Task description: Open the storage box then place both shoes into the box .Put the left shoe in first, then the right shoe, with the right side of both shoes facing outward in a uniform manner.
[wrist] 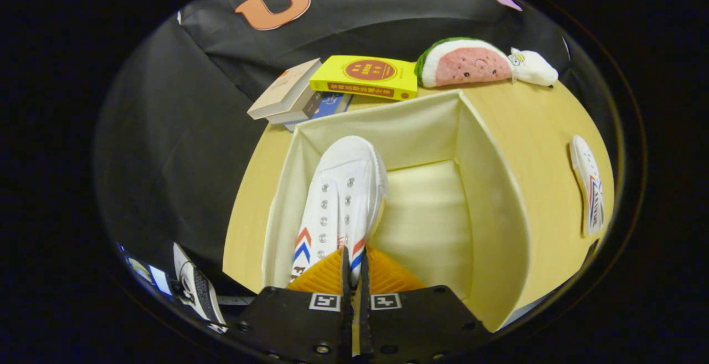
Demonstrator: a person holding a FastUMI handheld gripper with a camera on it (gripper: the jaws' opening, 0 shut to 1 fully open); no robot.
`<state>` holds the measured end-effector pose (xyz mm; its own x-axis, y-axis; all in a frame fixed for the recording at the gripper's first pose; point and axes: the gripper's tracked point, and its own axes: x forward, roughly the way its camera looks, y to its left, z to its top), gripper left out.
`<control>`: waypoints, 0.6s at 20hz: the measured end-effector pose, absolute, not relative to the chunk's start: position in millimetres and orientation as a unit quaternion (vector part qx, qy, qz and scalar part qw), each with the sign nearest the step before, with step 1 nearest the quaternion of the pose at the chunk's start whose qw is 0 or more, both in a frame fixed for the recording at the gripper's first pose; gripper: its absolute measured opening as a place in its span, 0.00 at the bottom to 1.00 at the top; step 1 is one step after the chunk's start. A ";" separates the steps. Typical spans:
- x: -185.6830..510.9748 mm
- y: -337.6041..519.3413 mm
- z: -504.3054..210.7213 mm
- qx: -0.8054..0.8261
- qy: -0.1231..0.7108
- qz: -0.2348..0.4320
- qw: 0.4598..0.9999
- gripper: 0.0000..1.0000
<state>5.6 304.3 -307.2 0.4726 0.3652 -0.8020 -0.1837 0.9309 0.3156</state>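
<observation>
An open cream fabric storage box (493, 198) stands on the wooden table (543, 126). A white canvas shoe (340, 198) with red and blue chevrons hangs inside the box along its left wall, toe pointing away from me. My gripper (352, 267) is shut on the shoe's heel edge, the fingers nearly touching with the rim pinched between them. The second white shoe (588, 184) lies on the table to the right of the box, beyond its right wall.
Behind the box, a stack of books (293, 95) with a yellow book (365, 77) lies by a watermelon plush (465, 63) and a small white plush (533, 66). A person's dark sneaker (194, 289) shows on the floor left of my fingers.
</observation>
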 end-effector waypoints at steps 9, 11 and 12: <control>15.6 292.5 -246.9 0.062 0.404 0.204 0.889 0.91; 15.2 275.3 -228.4 0.046 0.379 0.204 0.902 0.95; 15.1 266.7 -218.9 0.040 0.365 0.205 0.907 0.95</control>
